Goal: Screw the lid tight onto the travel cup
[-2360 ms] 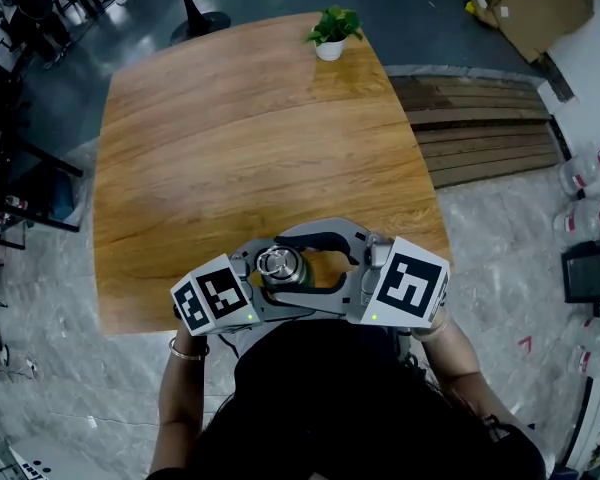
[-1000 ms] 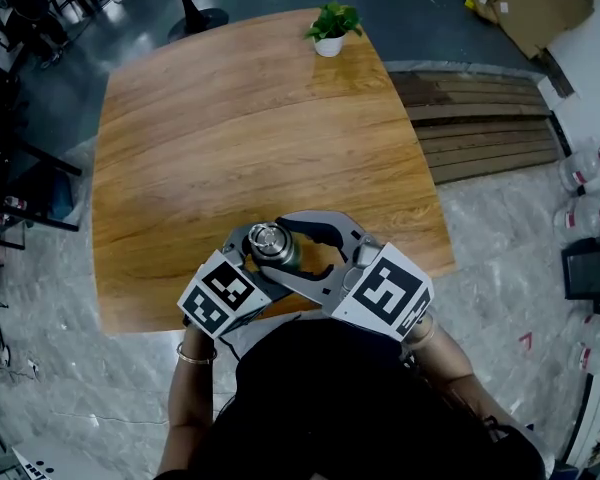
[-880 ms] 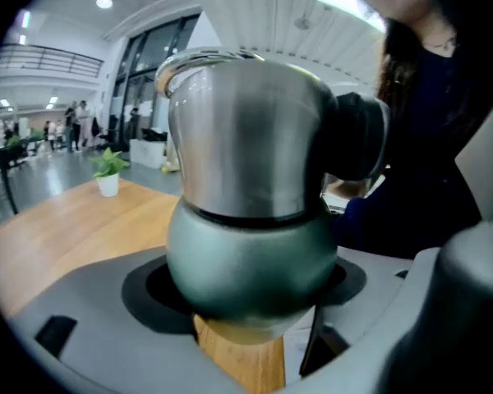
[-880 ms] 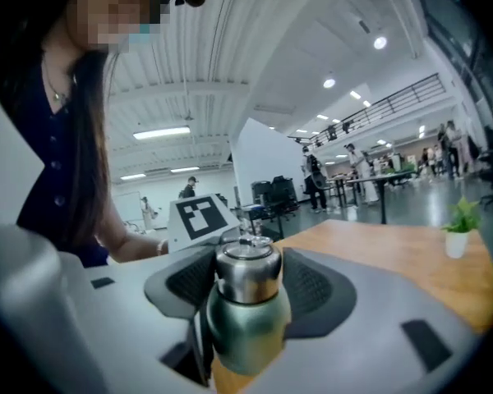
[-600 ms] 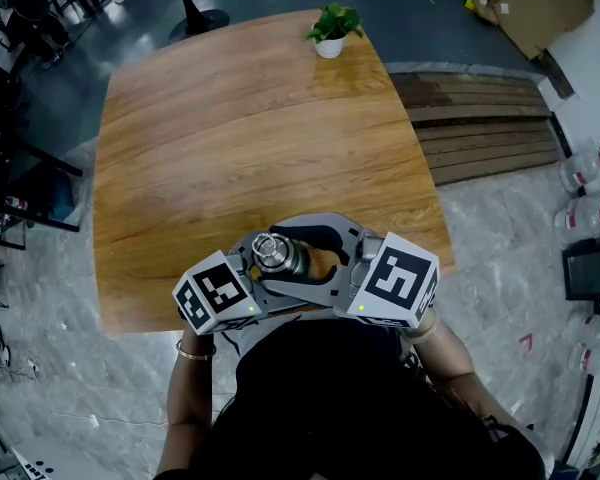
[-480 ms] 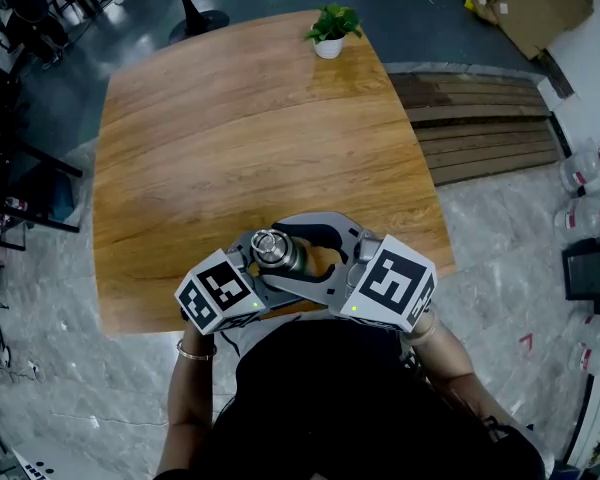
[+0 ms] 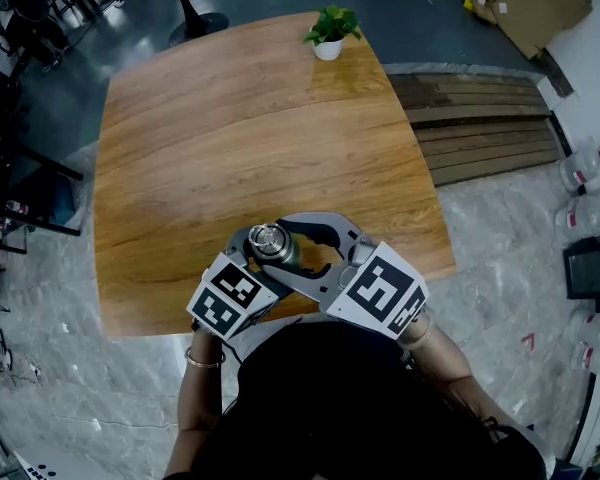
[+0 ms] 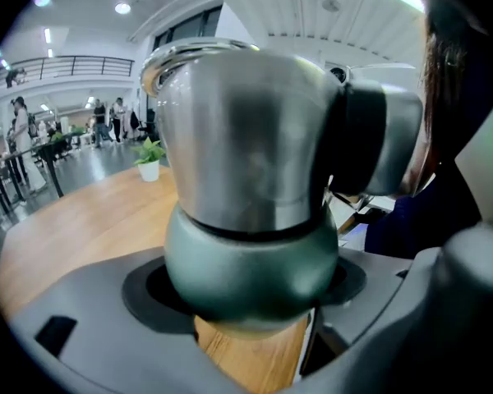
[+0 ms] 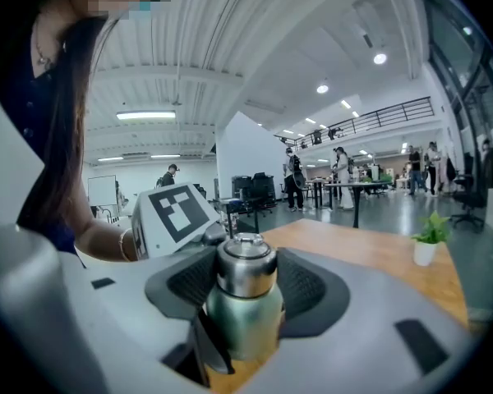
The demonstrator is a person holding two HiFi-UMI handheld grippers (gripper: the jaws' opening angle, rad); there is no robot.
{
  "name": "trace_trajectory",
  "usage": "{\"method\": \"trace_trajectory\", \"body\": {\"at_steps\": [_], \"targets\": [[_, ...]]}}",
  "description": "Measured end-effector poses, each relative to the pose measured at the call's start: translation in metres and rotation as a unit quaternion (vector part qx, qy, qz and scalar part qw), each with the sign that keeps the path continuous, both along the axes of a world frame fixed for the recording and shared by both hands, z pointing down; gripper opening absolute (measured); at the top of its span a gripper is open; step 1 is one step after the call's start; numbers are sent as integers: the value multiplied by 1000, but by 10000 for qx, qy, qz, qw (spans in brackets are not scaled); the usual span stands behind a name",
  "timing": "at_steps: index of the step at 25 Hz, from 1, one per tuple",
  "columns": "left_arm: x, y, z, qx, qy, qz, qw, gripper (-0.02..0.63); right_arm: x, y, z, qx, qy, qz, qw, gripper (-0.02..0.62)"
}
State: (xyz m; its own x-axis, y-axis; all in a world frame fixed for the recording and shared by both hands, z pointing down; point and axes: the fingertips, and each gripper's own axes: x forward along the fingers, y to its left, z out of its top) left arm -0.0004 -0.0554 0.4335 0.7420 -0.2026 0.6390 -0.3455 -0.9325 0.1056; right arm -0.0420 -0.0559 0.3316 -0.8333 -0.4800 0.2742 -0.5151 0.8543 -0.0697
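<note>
Steel over dark green: the travel cup [image 8: 251,261] sits upright between your two grippers, above the near edge of the wooden worktop [image 7: 230,138]. Your left gripper [image 8: 251,306] is closed around the cup's rounded green body, which fills the curved recess between its jaws, with wood grain showing just beneath. Your right gripper [image 9: 245,290] comes in from the other side and higher up, and its jaws are drawn in on the steel lid [image 9: 245,268], one dark ribbed pad [image 9: 189,279] at each flank of the lid. From your left gripper's camera, that right gripper's dark pad presses against the lid's side. Seen from above, both grippers meet at the cup, their marker cubes close to your body and the lid's round top showing between the jaws. No view shows whether the cup's base touches the worktop. Far beyond the grippers, a small potted plant [image 7: 330,33] stands at the opposite edge.
</note>
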Motion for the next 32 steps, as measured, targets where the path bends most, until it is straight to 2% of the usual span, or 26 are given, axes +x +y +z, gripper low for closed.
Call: {"method": "trace_trajectory", "body": {"at_steps": [5,10,13,14,16,19,23,27,32], "targets": [[0,-6,7,5,-52,-216,9998,400,5,-5,6,-50,51,146,9999,242],[-15,-21,11,-23,-44,-850,9964,400,14,-10,4,125,89,392,9991,242],[-24,-27,6,35,-25,-1147,9934,400,27,-20,1,116,-33,767,9970,234],[-28,-28,5,74,-53,-1272,9918,400,33,-23,1,116,-70,935,9955,205],[-35,-31,0,154,-107,-1581,9872,400,42,-27,2,104,-161,1192,9927,85],[-40,-31,-10,231,5,-1984,9798,400,51,-28,5,74,-218,1370,9903,58],[-46,-33,-21,341,125,-2303,9724,400,56,-32,11,75,-59,1689,9856,41],[-46,-34,-28,458,205,-2451,9682,400,66,-31,18,-86,-36,2066,9784,21],[-40,-39,-32,513,315,-2421,9684,400,72,-33,24,-83,176,2180,9758,20]]}}
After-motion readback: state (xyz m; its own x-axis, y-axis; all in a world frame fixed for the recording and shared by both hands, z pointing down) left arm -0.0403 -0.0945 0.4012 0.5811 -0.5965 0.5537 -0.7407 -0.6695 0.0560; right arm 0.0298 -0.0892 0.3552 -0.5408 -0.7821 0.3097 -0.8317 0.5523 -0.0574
